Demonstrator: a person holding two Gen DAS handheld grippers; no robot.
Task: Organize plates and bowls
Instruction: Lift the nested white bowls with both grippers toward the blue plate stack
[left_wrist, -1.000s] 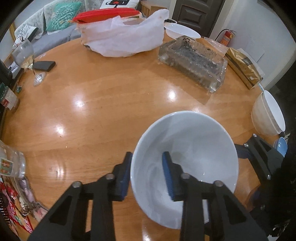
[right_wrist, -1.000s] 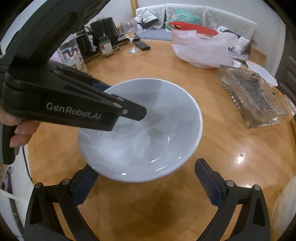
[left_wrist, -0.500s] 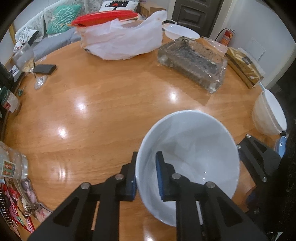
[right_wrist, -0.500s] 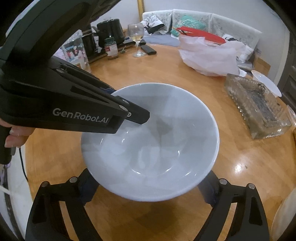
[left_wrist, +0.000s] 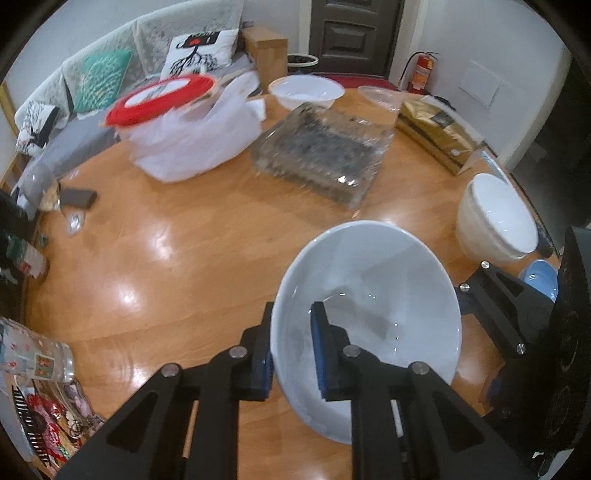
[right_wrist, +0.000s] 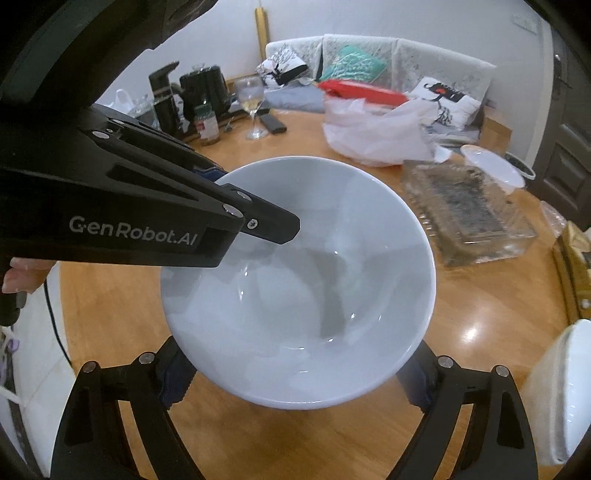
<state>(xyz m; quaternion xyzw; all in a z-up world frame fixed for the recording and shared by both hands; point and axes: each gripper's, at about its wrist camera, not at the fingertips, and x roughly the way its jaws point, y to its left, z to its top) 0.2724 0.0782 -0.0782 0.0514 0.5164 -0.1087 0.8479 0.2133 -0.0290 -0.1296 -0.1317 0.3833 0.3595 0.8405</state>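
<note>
white bowl (left_wrist: 373, 295), rim between left fingers (left_wrist: 319, 354)

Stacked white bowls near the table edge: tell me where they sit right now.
In the left wrist view the stacked white bowls stand at the wooden table's right edge, just beyond the blue dish and right of the glass tray.
</note>
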